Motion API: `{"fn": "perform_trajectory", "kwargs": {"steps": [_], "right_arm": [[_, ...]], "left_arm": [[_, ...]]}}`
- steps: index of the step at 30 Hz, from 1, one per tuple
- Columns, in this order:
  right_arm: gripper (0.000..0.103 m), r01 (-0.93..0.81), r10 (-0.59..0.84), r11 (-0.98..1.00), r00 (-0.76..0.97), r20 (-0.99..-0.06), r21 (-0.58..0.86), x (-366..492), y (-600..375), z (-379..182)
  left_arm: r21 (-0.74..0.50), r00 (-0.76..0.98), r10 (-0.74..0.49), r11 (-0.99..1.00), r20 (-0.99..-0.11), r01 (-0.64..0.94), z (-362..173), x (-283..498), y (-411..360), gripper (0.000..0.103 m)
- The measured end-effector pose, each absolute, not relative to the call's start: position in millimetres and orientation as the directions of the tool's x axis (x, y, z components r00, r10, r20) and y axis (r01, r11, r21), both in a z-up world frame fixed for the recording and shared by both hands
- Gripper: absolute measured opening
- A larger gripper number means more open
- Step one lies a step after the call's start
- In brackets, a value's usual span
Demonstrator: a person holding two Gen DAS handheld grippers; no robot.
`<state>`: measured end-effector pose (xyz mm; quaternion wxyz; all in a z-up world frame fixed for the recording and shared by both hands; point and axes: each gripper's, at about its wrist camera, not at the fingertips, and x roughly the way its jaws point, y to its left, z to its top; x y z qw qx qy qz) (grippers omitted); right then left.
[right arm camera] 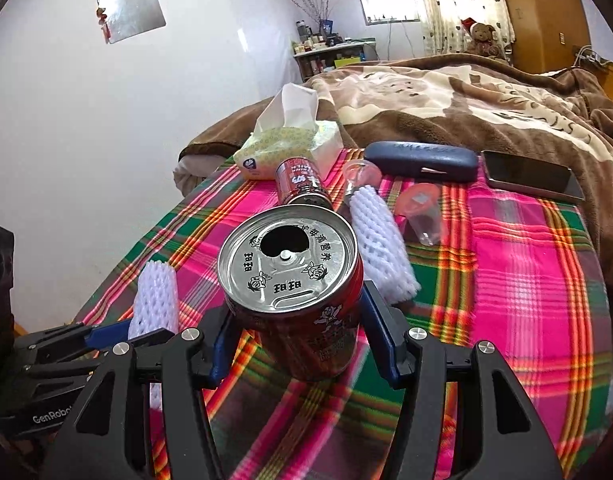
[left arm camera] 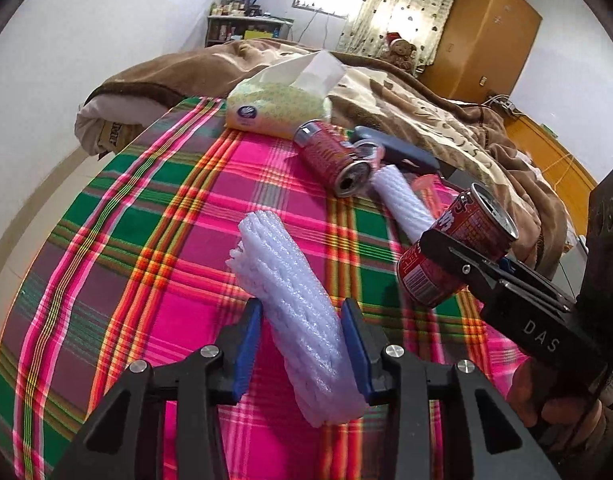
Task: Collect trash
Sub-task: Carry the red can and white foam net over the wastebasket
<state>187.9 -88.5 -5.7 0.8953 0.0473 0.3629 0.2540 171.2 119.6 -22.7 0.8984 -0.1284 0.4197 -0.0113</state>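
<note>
In the left wrist view my left gripper (left arm camera: pixel 302 344) is shut on a white foam net sleeve (left arm camera: pixel 294 312), its blue pads pressing both sides, lifted off the plaid cloth (left arm camera: pixel 154 240). My right gripper (right arm camera: pixel 300 344) is shut on an opened red drink can (right arm camera: pixel 294 280), held upright just above the cloth. The same held can (left arm camera: pixel 454 248) appears at the right of the left wrist view. A second red can (right arm camera: pixel 300 180) lies on its side further back. Beside it lies a second foam net sleeve (right arm camera: pixel 380 240).
A yellow tissue pack (right arm camera: pixel 290 144) sits at the far edge of the cloth. A dark glasses case (right arm camera: pixel 420 160), a phone (right arm camera: pixel 534 178) and a clear plastic cup with an orange lid (right arm camera: pixel 420 208) lie at the back right. A brown blanket (right arm camera: pixel 466 92) covers the bed behind.
</note>
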Motion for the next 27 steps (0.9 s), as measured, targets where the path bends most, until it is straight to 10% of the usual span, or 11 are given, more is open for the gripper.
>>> {"fn": "perform_trajectory", "kwargs": {"steps": [27], "right_arm": [[0.057,-0.208,0.331,0.939,0.764,-0.555,0.274,118.6,-223.7,20.9]], "left_arm": [[-0.146,0.699,-0.25,0.967,-0.67,0.207,27.7,129.7,-18.4,0.041]]}}
